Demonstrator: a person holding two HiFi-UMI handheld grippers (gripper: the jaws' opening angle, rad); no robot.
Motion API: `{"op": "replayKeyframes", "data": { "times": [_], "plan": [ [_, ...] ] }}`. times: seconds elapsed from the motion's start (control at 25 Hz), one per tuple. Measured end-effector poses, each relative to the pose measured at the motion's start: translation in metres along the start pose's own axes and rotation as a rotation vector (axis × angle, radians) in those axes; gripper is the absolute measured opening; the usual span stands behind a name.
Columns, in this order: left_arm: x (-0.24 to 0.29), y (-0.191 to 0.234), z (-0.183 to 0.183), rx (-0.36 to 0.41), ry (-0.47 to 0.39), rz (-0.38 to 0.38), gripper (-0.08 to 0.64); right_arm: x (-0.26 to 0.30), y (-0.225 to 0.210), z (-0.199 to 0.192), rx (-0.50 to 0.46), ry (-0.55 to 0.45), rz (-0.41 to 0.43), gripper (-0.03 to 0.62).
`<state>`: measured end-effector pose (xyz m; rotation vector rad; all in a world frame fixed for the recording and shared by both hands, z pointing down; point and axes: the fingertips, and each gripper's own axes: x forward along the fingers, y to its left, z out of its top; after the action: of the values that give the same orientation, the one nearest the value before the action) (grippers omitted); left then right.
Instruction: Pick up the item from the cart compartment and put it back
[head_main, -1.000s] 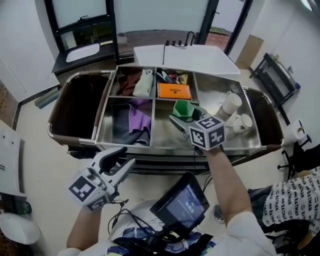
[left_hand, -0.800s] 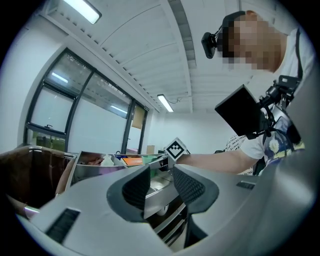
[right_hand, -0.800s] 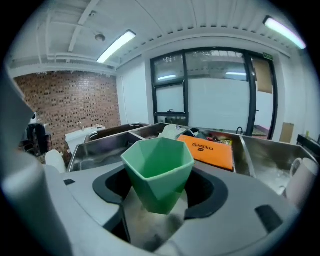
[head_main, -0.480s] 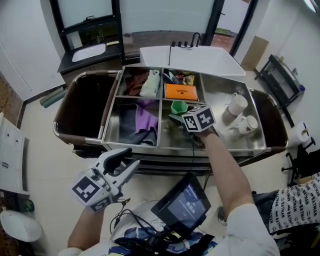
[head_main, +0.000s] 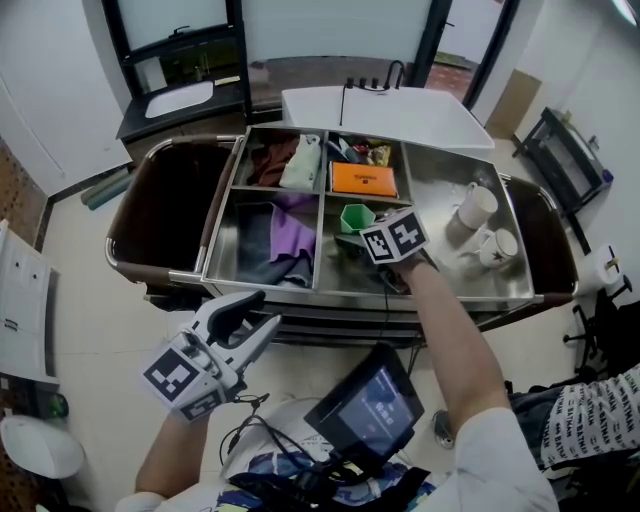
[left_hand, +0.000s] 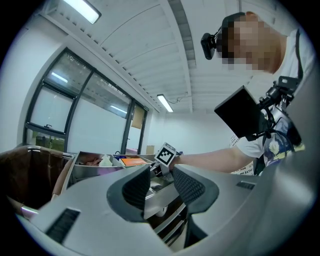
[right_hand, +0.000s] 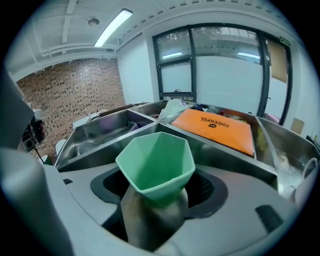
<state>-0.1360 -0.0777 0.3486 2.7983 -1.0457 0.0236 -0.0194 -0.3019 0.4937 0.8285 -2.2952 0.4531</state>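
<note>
Cups: we count one green cup (right_hand: 156, 167), upright, in the front middle compartment (head_main: 345, 272) of the cart (head_main: 262, 290).
Hand-held grippers: we count two, one in each hand.
Right hand-held gripper (right_hand: 160, 191): it reaches into that compartment. Its jaws are opening and only partly apart, with the green cup between them and the pads clear of its sides.
Left hand-held gripper (left_hand: 160, 181): we see it held low in front of the cart, well apart from the compartments, jaws parted with nothing between them.
Compartments: we count five steel ones, two at the back, two at the front and one long one at the right.
Mugs: two white mugs (head_main: 478, 207), near each other in the right compartment.
Orange packet (head_main: 364, 179): one, lying flat in the back middle compartment, just behind the cup's compartment.
Cloths: one purple cloth (head_main: 292, 232) in the front left compartment. The back left one holds folded fabric, and we cannot tell how many pieces.
</note>
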Motion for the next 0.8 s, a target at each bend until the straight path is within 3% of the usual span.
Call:
{"op": "replayKeyframes", "data": {
  "times": [0.2,0.28,0.52,0.8],
  "plan": [
    [0.001,-0.003,0.000,0.002,-0.003,-0.003,0.124,-0.002,-0.002,0.001,-0.019,-0.009,-0.023,0.344],
    [0.000,-0.004,0.001,0.000,-0.005,-0.001,0.124,-0.005,-0.001,0.001,-0.018,-0.004,-0.019,0.387],
    [0.001,-0.006,0.001,-0.011,-0.006,-0.003,0.124,-0.015,-0.001,0.002,-0.030,0.002,-0.025,0.387],
    [0.007,-0.009,0.005,-0.019,-0.012,-0.021,0.124,-0.053,-0.001,0.018,-0.066,-0.067,-0.056,0.388]
  ]
}}
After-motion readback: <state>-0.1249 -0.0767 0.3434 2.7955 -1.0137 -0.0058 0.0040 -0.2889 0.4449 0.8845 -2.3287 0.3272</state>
